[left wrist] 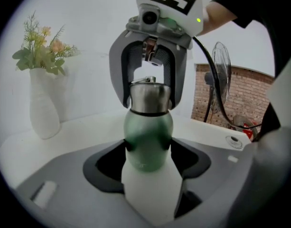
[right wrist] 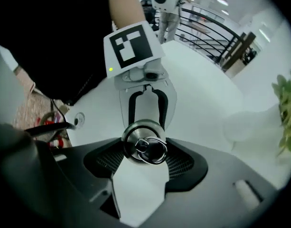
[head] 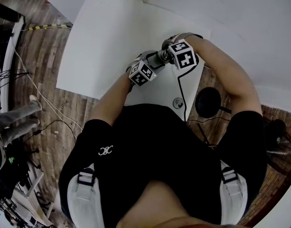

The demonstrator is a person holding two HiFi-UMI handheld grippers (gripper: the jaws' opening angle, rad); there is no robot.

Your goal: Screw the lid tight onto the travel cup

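Observation:
The travel cup (left wrist: pixel 148 137) has a green body and a steel lid (left wrist: pixel 149 96) with a wire loop on top. My left gripper (left wrist: pixel 148 151) is shut on the green body and holds it upright above the white table (head: pixel 112 37). My right gripper (left wrist: pixel 150 103) comes straight down from above, its pads against both sides of the lid. In the right gripper view the lid (right wrist: pixel 144 142) sits between the pads of the right gripper (right wrist: pixel 145 151), and the left gripper (right wrist: pixel 145 122) shows beyond it. In the head view both grippers meet at the cup (head: pixel 160 58).
A white vase of flowers (left wrist: pixel 43 103) stands at the table's far side. A cable hole (head: pixel 177 102) sits near the table's front edge. A black fan (head: pixel 209 101) stands on the wooden floor to the right.

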